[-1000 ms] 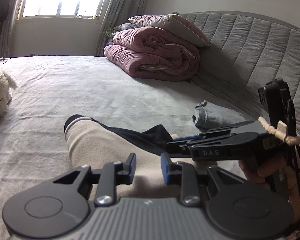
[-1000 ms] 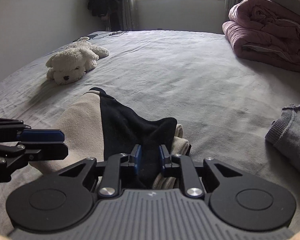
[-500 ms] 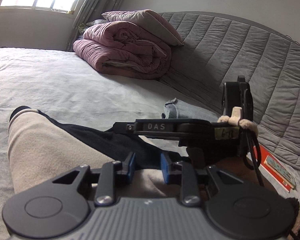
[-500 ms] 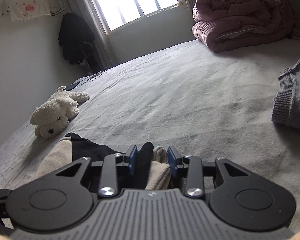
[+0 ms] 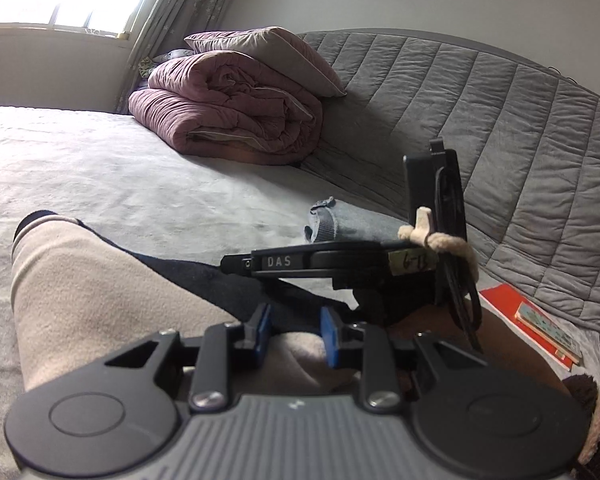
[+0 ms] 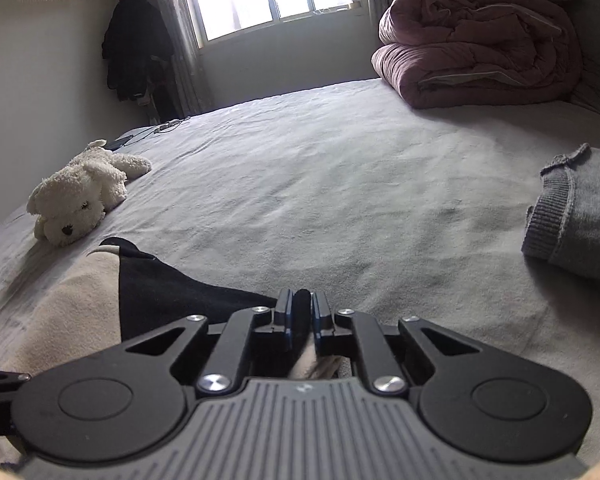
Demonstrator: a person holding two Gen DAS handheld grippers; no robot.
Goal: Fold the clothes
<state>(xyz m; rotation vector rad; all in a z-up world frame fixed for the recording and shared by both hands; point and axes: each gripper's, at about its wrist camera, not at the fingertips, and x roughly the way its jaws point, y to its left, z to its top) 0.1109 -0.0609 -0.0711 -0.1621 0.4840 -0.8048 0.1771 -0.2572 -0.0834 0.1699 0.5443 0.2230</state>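
Observation:
A beige and black garment [image 5: 100, 288] lies partly folded on the grey bed [image 5: 120, 184]. My left gripper [image 5: 294, 334] is open low over its near end, with beige and black cloth lying in the gap between the blue pads. My right gripper [image 6: 302, 312] is shut on a black fold of the same garment [image 6: 172, 300]. In the left wrist view the right gripper [image 5: 230, 263] shows side-on, just right of and above the left one, with a hand behind it.
A folded grey knit [image 6: 572, 216] lies on the right of the bed. A rolled pink duvet [image 6: 480, 40] with a pillow sits by the quilted headboard [image 5: 500, 120]. A white plush dog [image 6: 80, 196] lies far left. A red packet [image 5: 528, 316] lies near the bed's corner.
My right gripper's pads have closed from a wide gap onto the black fold. The left gripper's opening is unchanged, and its view has swung right towards the headboard.

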